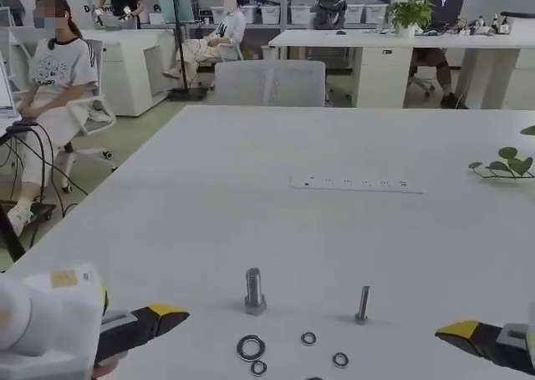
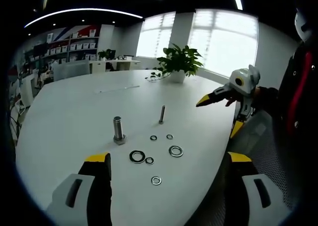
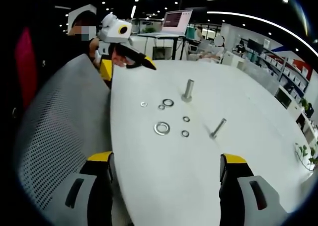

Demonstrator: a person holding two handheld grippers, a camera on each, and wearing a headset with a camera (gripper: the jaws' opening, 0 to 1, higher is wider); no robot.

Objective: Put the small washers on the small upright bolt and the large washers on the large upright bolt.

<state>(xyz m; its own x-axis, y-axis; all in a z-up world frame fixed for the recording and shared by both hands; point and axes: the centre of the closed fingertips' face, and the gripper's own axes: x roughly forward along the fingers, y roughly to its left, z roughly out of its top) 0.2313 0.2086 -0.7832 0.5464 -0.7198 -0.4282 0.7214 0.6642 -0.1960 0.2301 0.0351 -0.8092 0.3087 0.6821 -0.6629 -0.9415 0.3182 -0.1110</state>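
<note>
**A:** What carries it all?

**B:** A wide white surface (image 1: 251,196). A long white power strip (image 1: 355,183) lies flat on it, well beyond the bolts.

**A:** And the tools?

**B:** The left hand-held gripper (image 2: 168,158) has a white body and black jaws tipped yellow. It hangs at the near edge of the surface, its jaws spread wide with only air between them. The right hand-held gripper (image 3: 166,158) is of the same build and is just as wide open, clamping nothing. In the head view the two sit low at either side, each well apart from the parts.

**A:** Where are the bolts?

**B:** The large silver hex-head bolt (image 1: 255,292) stands upright on its wider end, to the left in the head view. The small silver bolt (image 1: 363,305) is much thinner. It stands upright to the right of the large one, apart from it.

**A:** The washers?

**B:** All of them lie flat on the surface, on the person's side of the bolts. There are two large grey metal washers (image 2: 137,156). The darker one lies just in front of the large bolt, and the paler one (image 2: 175,150) lies nearer the small bolt's side. There are also four small grey metal washers (image 2: 153,137). Two lie side by side between the bolts and the large washers. One sits just beside the darker large washer, and I cannot tell whether they touch. The last lies alone, nearest the person.
</note>
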